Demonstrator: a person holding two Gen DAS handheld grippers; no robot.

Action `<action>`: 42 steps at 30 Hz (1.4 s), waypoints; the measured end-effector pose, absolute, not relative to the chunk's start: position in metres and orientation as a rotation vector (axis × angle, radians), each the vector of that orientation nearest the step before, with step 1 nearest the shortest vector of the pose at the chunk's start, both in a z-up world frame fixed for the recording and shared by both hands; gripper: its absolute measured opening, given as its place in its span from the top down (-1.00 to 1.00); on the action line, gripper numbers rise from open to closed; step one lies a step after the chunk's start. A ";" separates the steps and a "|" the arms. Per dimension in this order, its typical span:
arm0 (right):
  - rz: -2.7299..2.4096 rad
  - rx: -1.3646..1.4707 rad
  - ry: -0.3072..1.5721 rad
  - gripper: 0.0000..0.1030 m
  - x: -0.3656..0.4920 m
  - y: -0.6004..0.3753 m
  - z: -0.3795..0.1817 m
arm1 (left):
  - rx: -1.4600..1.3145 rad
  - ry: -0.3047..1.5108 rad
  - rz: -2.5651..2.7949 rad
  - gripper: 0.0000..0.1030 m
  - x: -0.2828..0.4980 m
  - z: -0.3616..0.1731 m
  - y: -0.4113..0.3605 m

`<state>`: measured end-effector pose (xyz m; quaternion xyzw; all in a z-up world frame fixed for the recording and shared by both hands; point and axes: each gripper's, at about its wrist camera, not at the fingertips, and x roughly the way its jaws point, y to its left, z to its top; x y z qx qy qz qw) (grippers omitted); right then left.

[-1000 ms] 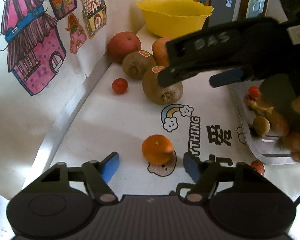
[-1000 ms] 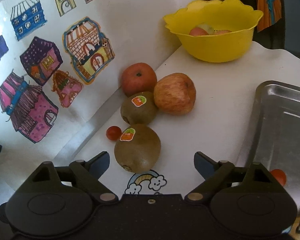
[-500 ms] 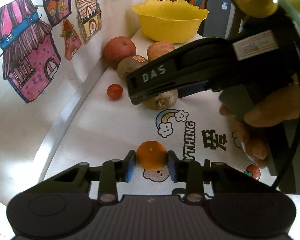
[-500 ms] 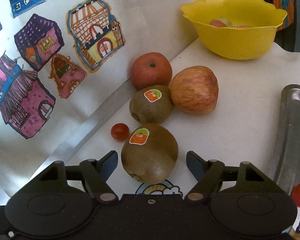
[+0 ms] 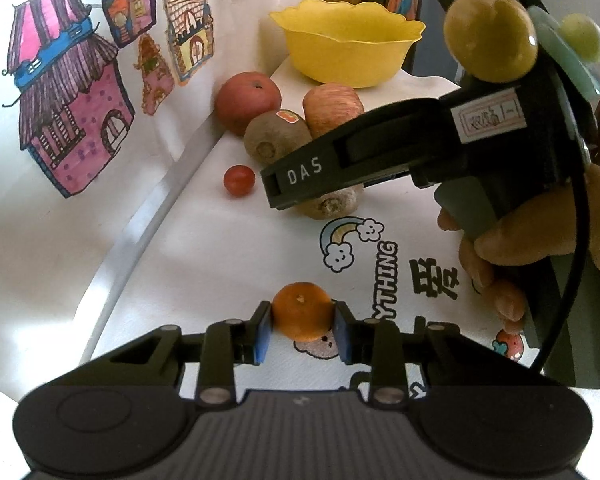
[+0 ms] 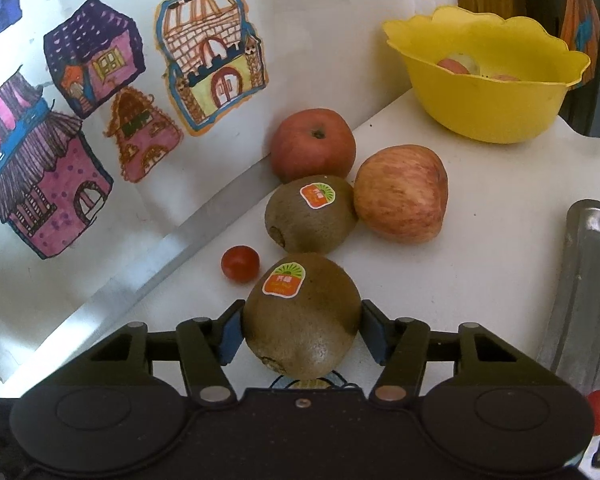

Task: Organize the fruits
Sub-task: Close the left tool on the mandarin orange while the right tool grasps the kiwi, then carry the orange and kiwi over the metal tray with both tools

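A small mandarin (image 5: 302, 312) sits on the white printed tablecloth (image 5: 220, 264), and my left gripper (image 5: 302, 320) is shut on it, blue pads pressed to both sides. In the right wrist view, a brown kiwi with an orange sticker (image 6: 302, 316) lies between the fingers of my right gripper (image 6: 302, 332). Its jaws are closing and both pads touch the kiwi's sides. From the left wrist view, the right gripper's near finger (image 5: 300, 176) covers most of that kiwi. A person's hand (image 5: 540, 232) holds that gripper.
Behind the held kiwi lie a second kiwi (image 6: 310, 216), a red apple (image 6: 312, 144), a striped apple (image 6: 400, 194) and a cherry tomato (image 6: 240, 263). A yellow bowl (image 6: 484, 108) with fruit stands at the back. A metal tray (image 6: 592, 280) lies right, the drawing-covered wall left.
My left gripper has shut on the mandarin and stayed put. My right gripper has moved in around the front kiwi and its jaws have narrowed onto it.
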<state>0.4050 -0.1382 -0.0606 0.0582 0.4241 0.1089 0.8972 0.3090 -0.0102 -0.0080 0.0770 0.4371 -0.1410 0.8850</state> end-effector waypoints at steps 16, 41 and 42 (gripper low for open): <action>0.214 0.193 0.835 -0.18 0.363 -0.158 -0.047 | 0.154 0.906 -0.300 0.34 0.302 -0.005 -0.012; -0.077 0.270 0.757 -0.18 0.223 -0.290 0.005 | 0.215 0.805 -0.461 0.34 0.299 0.027 -0.122; -0.085 0.272 0.756 -0.18 0.218 -0.294 0.005 | 0.217 0.802 -0.467 0.34 0.301 0.028 -0.128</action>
